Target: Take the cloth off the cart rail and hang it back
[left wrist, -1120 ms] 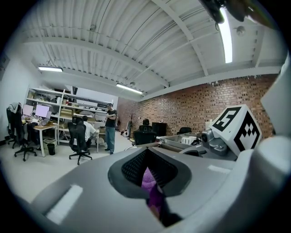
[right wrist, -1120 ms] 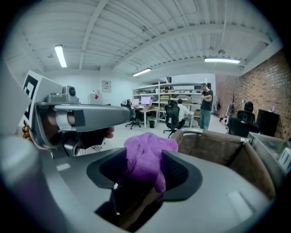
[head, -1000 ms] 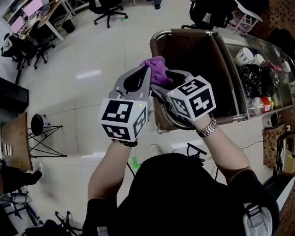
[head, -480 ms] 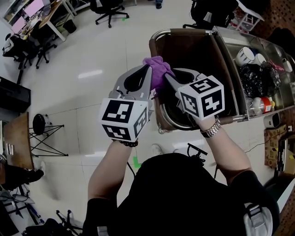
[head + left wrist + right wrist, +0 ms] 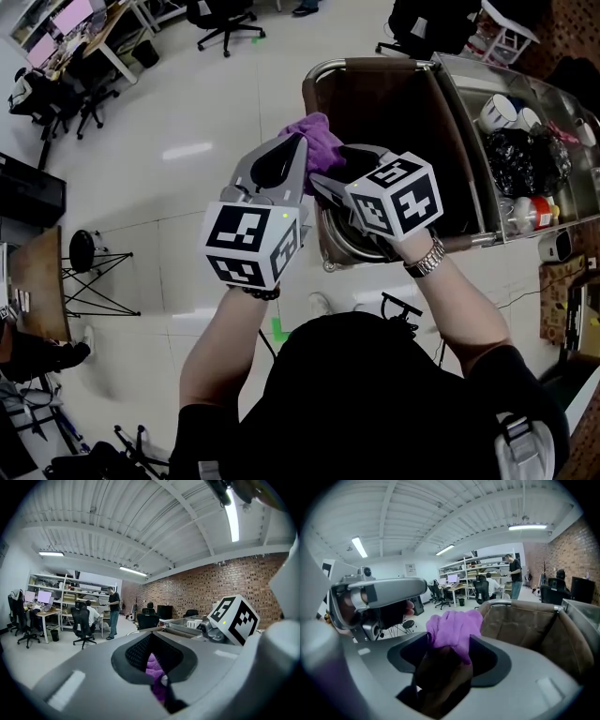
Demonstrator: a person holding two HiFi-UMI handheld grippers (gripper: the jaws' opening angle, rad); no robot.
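Observation:
A purple cloth [image 5: 319, 141] is bunched above the near left corner of the cart's brown bag [image 5: 394, 112], just under the chrome cart rail [image 5: 375, 64]. My left gripper [image 5: 302, 141] is shut on the cloth; in the left gripper view purple folds [image 5: 157, 677] fill the gap between its jaws. My right gripper [image 5: 317, 183] points at the cloth from the right, and its jaws are opening. In the right gripper view the cloth [image 5: 454, 630] drapes over the opening between them and nothing presses on it. The left gripper [image 5: 370, 597] shows there at the left.
The cart's steel tray [image 5: 469, 80] on the right holds cups, a black bag [image 5: 525, 155] and bottles. Office chairs [image 5: 220, 14] and desks stand on the pale floor at the far left. A stool [image 5: 80, 253] stands near left. People stand by the desks [image 5: 112, 613].
The right gripper reached up to the cloth half a second ago, then drew back down and left. The left gripper and the cloth have stayed in place.

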